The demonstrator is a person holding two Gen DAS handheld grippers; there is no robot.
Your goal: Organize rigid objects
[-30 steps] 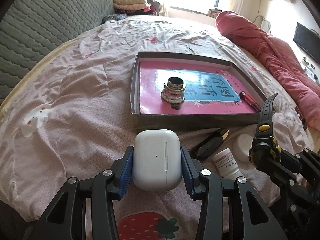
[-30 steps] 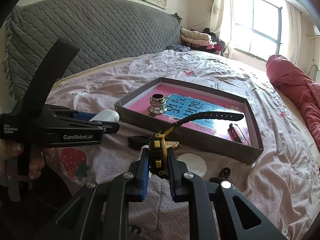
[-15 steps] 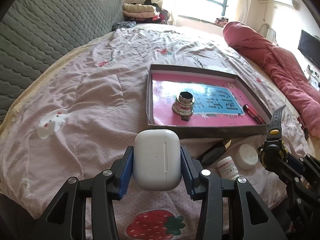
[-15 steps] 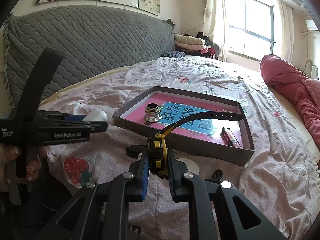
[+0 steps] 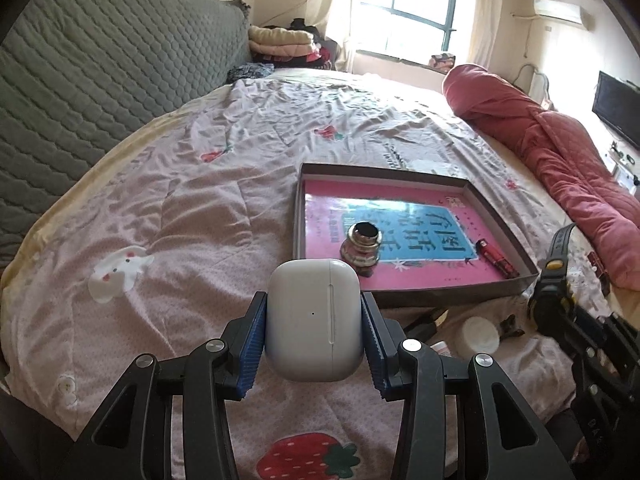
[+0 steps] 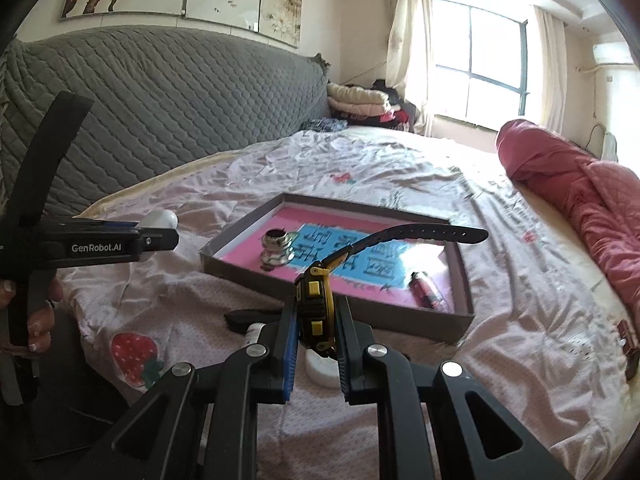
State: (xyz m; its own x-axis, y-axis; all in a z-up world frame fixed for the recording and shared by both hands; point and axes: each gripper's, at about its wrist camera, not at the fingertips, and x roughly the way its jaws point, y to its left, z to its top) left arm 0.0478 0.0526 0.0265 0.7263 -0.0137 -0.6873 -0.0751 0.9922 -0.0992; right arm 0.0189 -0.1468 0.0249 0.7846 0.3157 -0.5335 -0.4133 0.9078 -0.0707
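**A:** What is filling the room?

**B:** A wide bed in a wrinkled pale-pink cotton sheet printed with strawberries [image 5: 168, 208] is taking up most of it, and a shallow grey cardboard box tray with a glossy pink and blue printed floor [image 5: 502, 236] is lying flat near the middle. Inside it, a small round glass jar with a metal collar [image 5: 360, 248] is standing upright, and a slim red lighter [image 5: 496, 258] is resting near the tray's right wall.

**B:** And the two tools?

**A:** The left gripper [image 5: 314, 330] is clamping a smooth white rounded plastic earbud case [image 5: 314, 320] by its sides between blue ribbed pads, holding it above the sheet, short of the tray's near wall. The right gripper [image 6: 316, 330] is pinching a chunky black-and-yellow plastic wristwatch [image 6: 316, 304] edge-on, jaws narrow, its perforated black strap arching out over the tray.

**B:** Anything loose?

**A:** A round white plastic lid [image 5: 480, 334] is lying on the sheet just outside the tray.
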